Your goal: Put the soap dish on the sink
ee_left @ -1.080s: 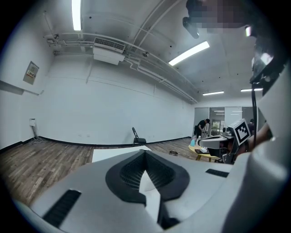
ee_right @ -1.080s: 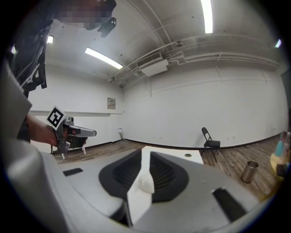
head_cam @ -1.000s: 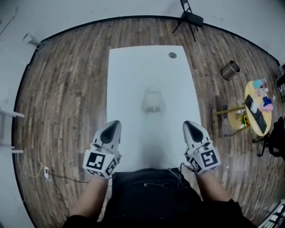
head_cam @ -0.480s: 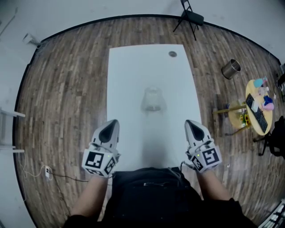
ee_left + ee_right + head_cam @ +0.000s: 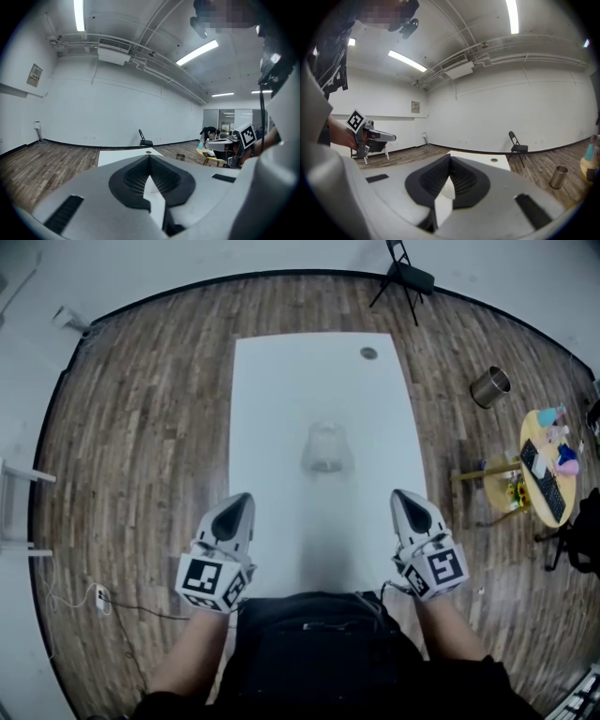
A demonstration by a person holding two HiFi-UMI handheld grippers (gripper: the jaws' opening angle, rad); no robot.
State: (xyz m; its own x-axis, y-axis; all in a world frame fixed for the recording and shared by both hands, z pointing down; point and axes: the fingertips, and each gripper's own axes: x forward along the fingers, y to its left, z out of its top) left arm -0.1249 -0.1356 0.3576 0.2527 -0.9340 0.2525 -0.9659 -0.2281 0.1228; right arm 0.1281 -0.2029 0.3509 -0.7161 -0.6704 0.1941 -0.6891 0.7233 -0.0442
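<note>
On the head view, item by item: white desk (image 5: 281,409), long and narrow, standing on a wooden floor (image 5: 141,427). Soap dish (image 5: 324,448): pale, translucent, outline blurred, lying at the middle of the desk. Left gripper (image 5: 246,499) and right gripper (image 5: 397,495): held over the near end of the desk, one at each long edge, jaws pointing up the desk. The soap dish lies well ahead of both pairs of jaws and between their two lines, touching neither. Grommet hole (image 5: 368,353): near the desk's far right corner. Metal bin (image 5: 490,387) and folding chair (image 5: 408,276): on the floor, right of and beyond the desk.

Left gripper view: jaws closed tip to tip, nothing held; only white desk shows through the narrow slit below the tips. Desk's far end, folding chair and metal bin show past the jaws. Soap dish hidden behind the gripper's own body. Right gripper at the right edge.

Right gripper view: jaws closed tip to tip, empty; white desk in the slit beneath. Grommet hole, folding chair and metal bin ahead. Left gripper at the left edge. Soap dish hidden behind the gripper's body
</note>
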